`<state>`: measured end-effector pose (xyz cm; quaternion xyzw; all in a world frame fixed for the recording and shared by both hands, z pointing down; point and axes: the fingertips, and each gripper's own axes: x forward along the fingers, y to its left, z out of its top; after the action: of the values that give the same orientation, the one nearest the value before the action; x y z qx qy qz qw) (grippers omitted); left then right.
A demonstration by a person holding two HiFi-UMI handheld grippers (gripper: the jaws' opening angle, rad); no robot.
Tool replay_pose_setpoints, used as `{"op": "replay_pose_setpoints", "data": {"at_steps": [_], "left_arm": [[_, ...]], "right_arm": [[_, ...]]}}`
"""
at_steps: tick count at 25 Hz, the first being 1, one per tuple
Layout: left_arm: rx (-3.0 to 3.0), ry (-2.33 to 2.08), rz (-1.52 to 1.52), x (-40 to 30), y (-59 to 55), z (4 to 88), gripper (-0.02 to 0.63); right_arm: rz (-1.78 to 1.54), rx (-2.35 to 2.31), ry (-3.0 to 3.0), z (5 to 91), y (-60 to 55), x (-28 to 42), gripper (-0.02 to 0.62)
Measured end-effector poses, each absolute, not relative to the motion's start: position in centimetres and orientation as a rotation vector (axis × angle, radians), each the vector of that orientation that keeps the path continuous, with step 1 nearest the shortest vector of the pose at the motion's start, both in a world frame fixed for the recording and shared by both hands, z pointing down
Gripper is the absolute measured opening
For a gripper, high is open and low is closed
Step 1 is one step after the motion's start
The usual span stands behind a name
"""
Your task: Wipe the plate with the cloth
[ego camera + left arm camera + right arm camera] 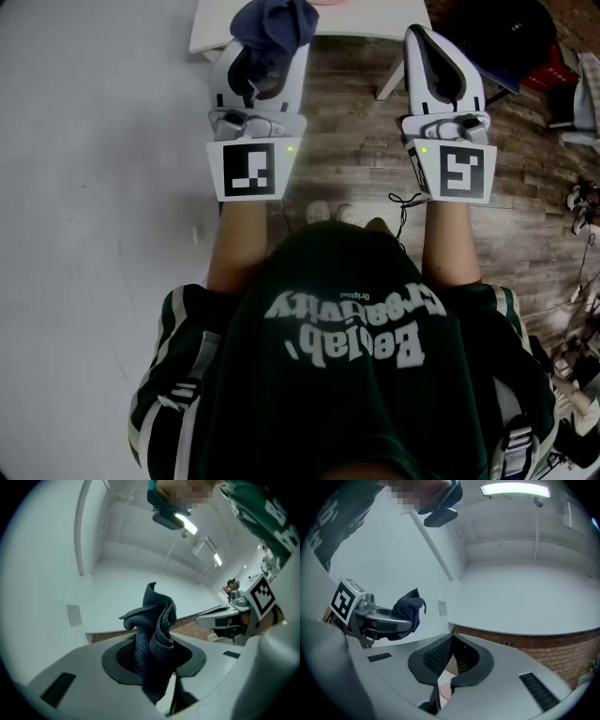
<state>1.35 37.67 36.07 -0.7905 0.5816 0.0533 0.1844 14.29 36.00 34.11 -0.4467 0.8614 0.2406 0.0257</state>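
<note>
The left gripper (153, 660) pinches the dark blue cloth (157, 620), the right gripper (451, 660) is pressed together on nothing, and a pink sliver (330, 3), probably the plate, lies on the white table (375, 19) just beyond the cloth, nearer the left gripper.

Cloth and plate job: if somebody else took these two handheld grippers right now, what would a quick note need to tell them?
Left gripper: jaws shut on the dark blue cloth, which bunches out past the tips.
Right gripper: jaws together, nothing between them.
Both are held above the wooden floor, near the white table.
Plate: not clearly visible, only a pink sliver at the table's edge.
Done: cloth is in hand. Left: reach the plate and wipe it.
</note>
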Motion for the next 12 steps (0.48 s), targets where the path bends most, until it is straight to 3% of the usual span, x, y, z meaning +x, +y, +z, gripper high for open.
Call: {"op": "replay_pose_setpoints", "data": {"at_steps": [12], "left_arm": [[-2.217, 1.642, 0.156, -0.1, 38.8, 35.9, 0.135]], "right_arm": [[0.773, -1.393, 2.651, 33.9, 36.9, 13.0, -0.005]]}}
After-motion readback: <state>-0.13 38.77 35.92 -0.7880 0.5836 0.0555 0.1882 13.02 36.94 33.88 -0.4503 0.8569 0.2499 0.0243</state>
